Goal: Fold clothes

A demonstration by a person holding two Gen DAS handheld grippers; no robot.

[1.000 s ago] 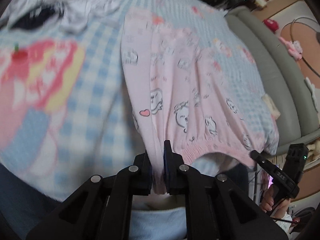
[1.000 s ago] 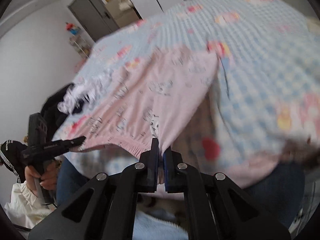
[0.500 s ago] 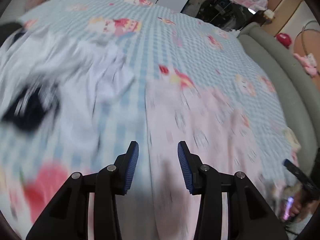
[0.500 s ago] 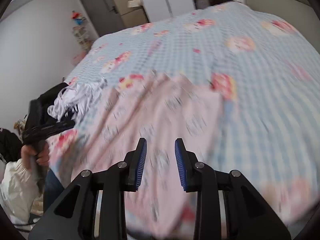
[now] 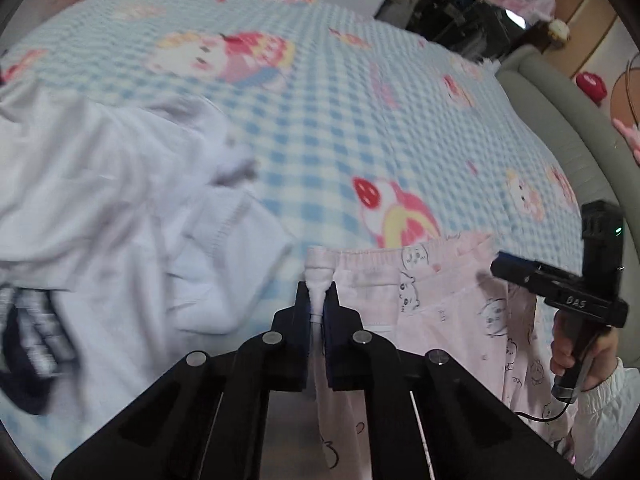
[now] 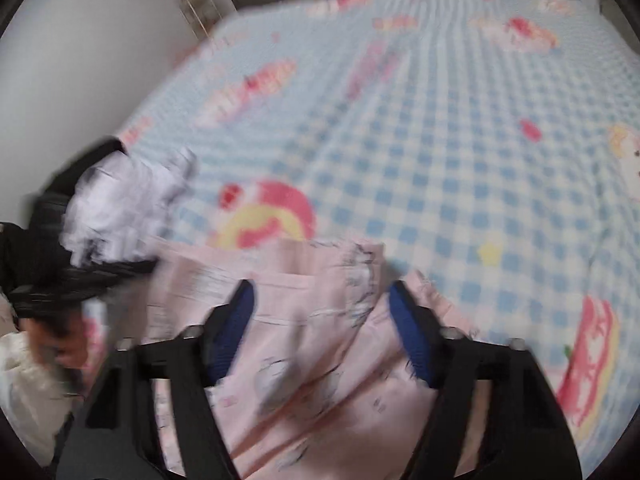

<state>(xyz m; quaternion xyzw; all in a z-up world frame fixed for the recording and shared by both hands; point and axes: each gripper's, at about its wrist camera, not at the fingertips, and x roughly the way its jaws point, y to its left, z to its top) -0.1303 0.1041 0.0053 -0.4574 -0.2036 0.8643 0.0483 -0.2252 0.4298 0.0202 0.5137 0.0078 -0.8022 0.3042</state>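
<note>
Your left gripper (image 5: pixel 317 312) now pinches the gathered waistband corner of the pink trousers (image 5: pixel 452 308), having let go and re-closed within the last second. Your right gripper (image 6: pixel 322 332) has released its earlier pinch; its jaws are opening over the pink cloth, pads not pressing it. The trousers lie at the near edge of the checked bed (image 5: pixel 340 128), right of the white pile (image 5: pixel 100 208). Judgement: one fold is laid; the right must re-grip.
</note>
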